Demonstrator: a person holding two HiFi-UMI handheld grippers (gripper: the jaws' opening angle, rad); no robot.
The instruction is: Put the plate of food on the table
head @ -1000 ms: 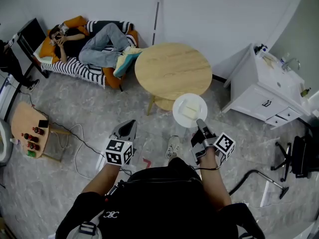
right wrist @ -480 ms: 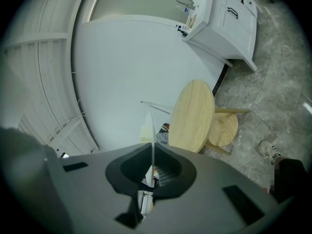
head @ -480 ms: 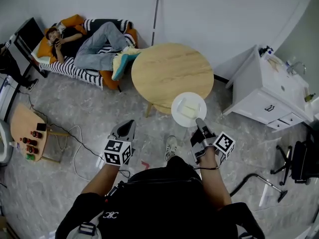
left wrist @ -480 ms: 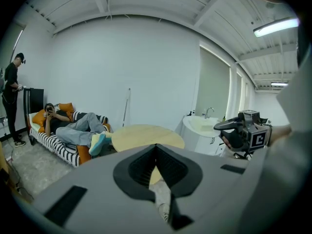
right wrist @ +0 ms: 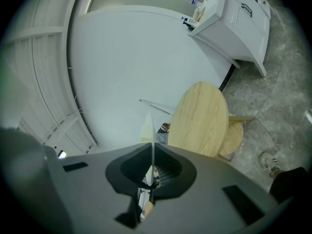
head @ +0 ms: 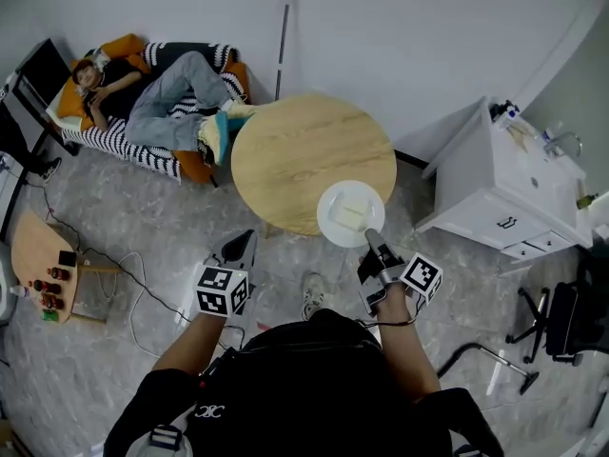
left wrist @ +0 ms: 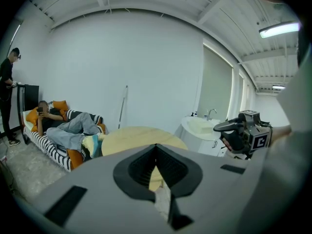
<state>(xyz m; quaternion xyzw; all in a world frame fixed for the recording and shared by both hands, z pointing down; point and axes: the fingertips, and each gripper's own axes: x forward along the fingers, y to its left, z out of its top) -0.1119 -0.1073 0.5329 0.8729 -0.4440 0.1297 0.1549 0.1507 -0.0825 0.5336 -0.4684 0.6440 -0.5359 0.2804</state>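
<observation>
Head view: the right gripper (head: 373,239) clamps the near rim of the plate (head: 335,225), which carries pale food (head: 354,215) and overlaps the near edge of the table (head: 295,150). The left gripper (head: 238,250) hangs over the floor.

Left gripper view: jaws together, nothing between them, table ahead.

Right gripper view: jaws pinch the plate, seen edge-on.

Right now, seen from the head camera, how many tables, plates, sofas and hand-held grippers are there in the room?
Tables: 2, the round wooden table and the small side table
Plates: 1, the plate of food
Sofas: 1, the sofa
Grippers: 2, the left gripper and the right gripper
Total: 6
</observation>
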